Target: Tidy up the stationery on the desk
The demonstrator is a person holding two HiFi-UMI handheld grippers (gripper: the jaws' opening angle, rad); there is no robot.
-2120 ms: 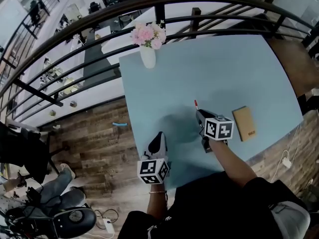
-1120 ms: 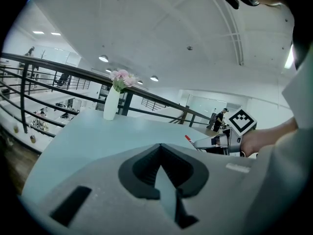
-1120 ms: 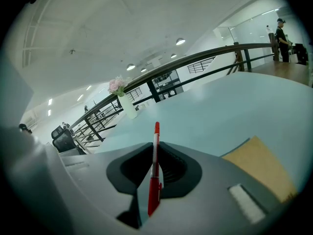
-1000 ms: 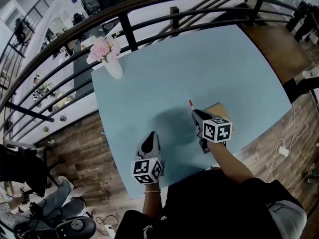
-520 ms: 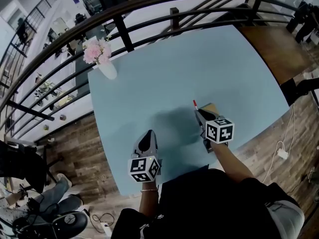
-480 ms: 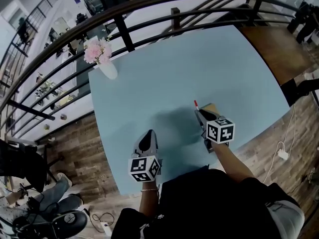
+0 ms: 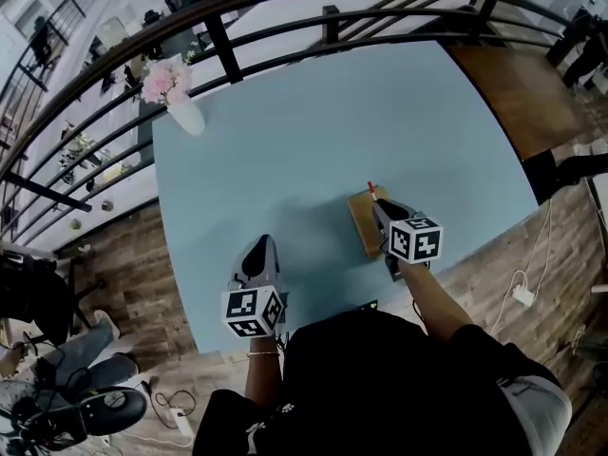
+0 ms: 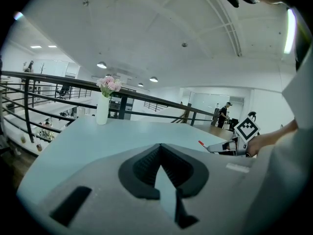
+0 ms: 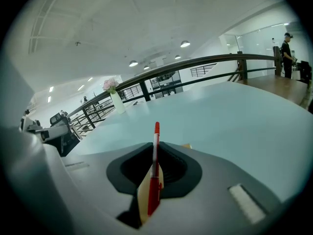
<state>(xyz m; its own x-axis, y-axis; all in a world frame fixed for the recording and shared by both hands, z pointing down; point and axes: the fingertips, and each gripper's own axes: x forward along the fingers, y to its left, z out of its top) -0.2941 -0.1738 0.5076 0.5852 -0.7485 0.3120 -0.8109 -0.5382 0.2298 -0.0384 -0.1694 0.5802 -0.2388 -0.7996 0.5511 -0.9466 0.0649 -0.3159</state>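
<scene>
**Red pen clamped above the notebook**

Only the head view took in the whole pale blue desk [image 7: 313,112]. It showed a brown notebook [image 7: 359,224] lying beneath the fingers of the right gripper [image 7: 379,207], while the right gripper view caught just a tan sliver of it beyond the fingertips. A vase of pink flowers [image 7: 183,112] stood far ahead of both pairs of fingers, at the desk's far left corner. The left gripper [image 7: 258,247] hung over bare desk, well apart from the other, and its own view showed its fingers closed together on nothing. The right gripper view showed that gripper's fingers pinched on a red pen [image 9: 155,175]. The pen's long axis ran along the fingers, and its red tip poked out past the fingertips, away from the person.
</scene>
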